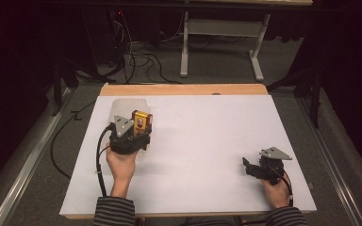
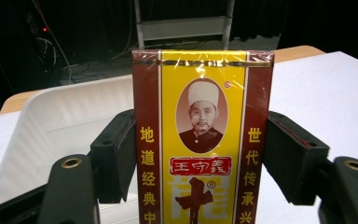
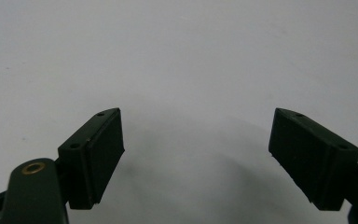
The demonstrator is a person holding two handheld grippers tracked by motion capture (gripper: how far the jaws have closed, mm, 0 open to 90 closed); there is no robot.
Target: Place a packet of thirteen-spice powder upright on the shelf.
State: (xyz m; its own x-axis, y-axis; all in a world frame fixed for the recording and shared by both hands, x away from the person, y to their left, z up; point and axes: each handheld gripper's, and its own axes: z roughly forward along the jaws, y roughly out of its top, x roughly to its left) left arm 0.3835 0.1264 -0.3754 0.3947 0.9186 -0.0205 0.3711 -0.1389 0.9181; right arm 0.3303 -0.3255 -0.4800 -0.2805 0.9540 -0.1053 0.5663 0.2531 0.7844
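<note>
Starting at the left, our left hand-held gripper [image 1: 133,136] clamps the yellow-and-maroon box [image 2: 201,140] across its narrow sides, upright, just in front of the white tray [image 2: 60,126] at the desk's [image 1: 207,141] far left. We judge the box light and stiff, its cellophane wrap slippery, so pads on the edges suit it. Near right, our right hand-held gripper [image 3: 196,158] hangs open over bare desk.

table [image 1: 202,141]: white sheet over wood top | on it: clear plastic tray [image 1: 122,107], far-left corner
</note>
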